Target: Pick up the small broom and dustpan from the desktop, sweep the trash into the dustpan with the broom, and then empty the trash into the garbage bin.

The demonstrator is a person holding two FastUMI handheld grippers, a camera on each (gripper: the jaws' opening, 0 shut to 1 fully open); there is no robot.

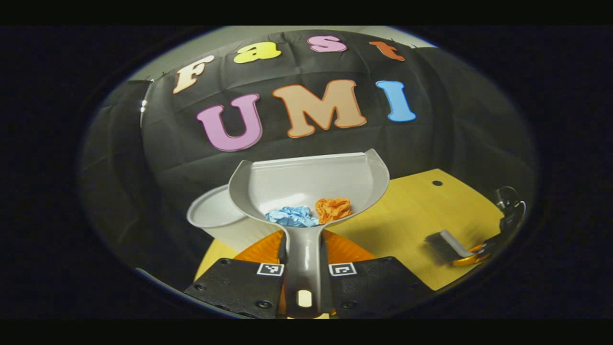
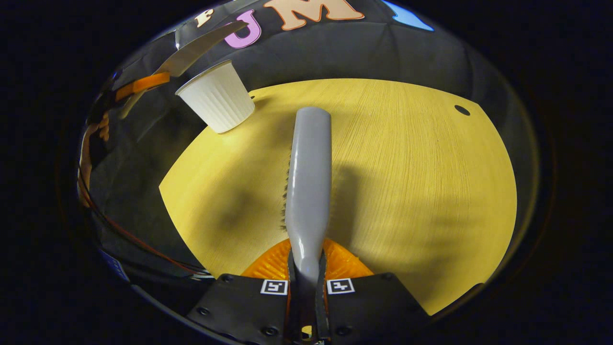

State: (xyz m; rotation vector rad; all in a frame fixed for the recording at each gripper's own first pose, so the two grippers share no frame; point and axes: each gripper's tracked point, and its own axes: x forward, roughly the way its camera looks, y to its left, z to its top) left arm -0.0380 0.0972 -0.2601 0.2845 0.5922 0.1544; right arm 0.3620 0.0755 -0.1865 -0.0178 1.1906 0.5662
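The left gripper view rides on the left tool, raised above the tabletop and facing the booth's back wall, with the dustpan close in front. The right gripper view rides on the right tool, angled down at the tabletop from close above, along the broom. Both views share the tabletop and the white bin; the left one also sees the right tool farther off.

The dustpan sitting between the left jaws is showing grey, with a blue paper ball and an orange paper ball inside. Past it, the ribbed bin is looking white. The broom between the right jaws is showing grey over a yellow, wood-striped desktop.
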